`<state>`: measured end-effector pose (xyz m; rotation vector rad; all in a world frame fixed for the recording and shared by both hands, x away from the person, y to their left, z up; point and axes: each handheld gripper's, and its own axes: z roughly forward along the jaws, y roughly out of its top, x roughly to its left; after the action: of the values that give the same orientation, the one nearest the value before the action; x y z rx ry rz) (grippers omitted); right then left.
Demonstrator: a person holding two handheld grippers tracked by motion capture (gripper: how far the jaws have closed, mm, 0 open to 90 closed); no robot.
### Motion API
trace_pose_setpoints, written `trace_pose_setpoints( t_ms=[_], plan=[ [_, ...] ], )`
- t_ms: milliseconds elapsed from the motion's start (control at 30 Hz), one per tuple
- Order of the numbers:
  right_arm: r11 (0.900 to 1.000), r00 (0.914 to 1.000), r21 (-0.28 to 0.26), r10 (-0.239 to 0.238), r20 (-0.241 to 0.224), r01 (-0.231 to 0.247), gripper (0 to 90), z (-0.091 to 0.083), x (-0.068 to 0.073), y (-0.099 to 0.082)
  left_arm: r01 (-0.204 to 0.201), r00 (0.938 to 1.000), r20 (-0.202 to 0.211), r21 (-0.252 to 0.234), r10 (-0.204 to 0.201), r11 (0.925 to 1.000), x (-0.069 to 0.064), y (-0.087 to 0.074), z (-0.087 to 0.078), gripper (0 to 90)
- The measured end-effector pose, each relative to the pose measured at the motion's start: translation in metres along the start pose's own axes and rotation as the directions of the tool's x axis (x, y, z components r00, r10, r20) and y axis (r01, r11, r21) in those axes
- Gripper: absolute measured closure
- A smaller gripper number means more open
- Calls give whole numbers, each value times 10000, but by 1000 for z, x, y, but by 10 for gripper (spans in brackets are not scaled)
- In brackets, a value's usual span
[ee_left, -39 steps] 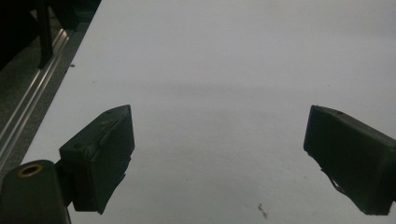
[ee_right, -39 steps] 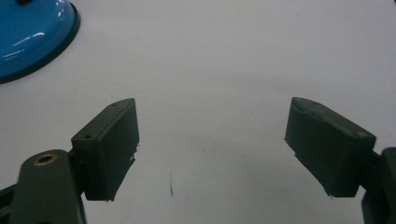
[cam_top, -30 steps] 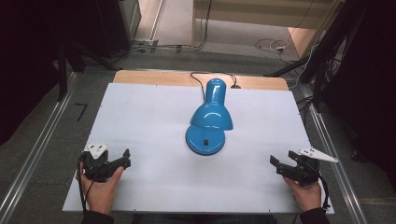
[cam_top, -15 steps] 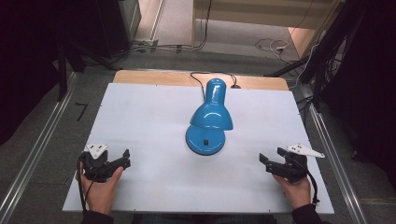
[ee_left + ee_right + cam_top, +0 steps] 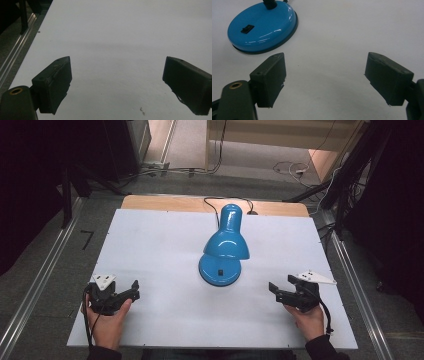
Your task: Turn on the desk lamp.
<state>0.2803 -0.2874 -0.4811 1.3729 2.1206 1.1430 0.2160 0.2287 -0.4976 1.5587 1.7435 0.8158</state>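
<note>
A glossy blue desk lamp [image 5: 226, 245] stands in the middle of the white table [image 5: 150, 235], its round base [image 5: 220, 271] toward me and its black cord running off the far edge. In the right gripper view the base [image 5: 262, 27] with its black rocker switch [image 5: 247, 28] lies ahead and to the left of my jaws. My right gripper [image 5: 280, 288] [image 5: 324, 57] is open over bare table, to the right of the base and apart from it. My left gripper [image 5: 135, 290] [image 5: 117, 62] rests open near the front left, holding nothing.
The lamp's cord [image 5: 215, 205] crosses a wooden strip [image 5: 165, 202] behind the white board. Metal rails [image 5: 45, 275] run along both sides of the table. Cables lie on the floor beyond [image 5: 290, 170].
My right gripper has moved left, in from the table's right edge toward the lamp base. The left gripper and the lamp have stayed where they were.
</note>
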Motion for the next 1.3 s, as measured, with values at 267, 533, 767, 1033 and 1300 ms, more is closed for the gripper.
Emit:
trace_pose_setpoints(
  t_ms=[267,533,767,1033,1300],
  plan=[
    [9999,9997,-12,-165,-152,165,158,6,7,3,40,10000,-6,-47,-40,10000,0,0,-1,96],
    [9996,9990,85,-281,-346,284,158,14,17,6,51,10000,27,-37,-51,10000,0,0,-1,96],
    [9991,9975,46,-420,-570,423,160,21,26,10,62,10000,21,-6,-62,10000,1,0,0,96],
    [9985,9964,36,-536,-657,539,172,25,32,13,80,10000,52,-3,-80,10000,1,0,0,96],
    [9971,9938,32,-758,-811,763,173,31,41,17,107,9999,36,-37,-107,9999,1,0,-1,96]
  ],
)
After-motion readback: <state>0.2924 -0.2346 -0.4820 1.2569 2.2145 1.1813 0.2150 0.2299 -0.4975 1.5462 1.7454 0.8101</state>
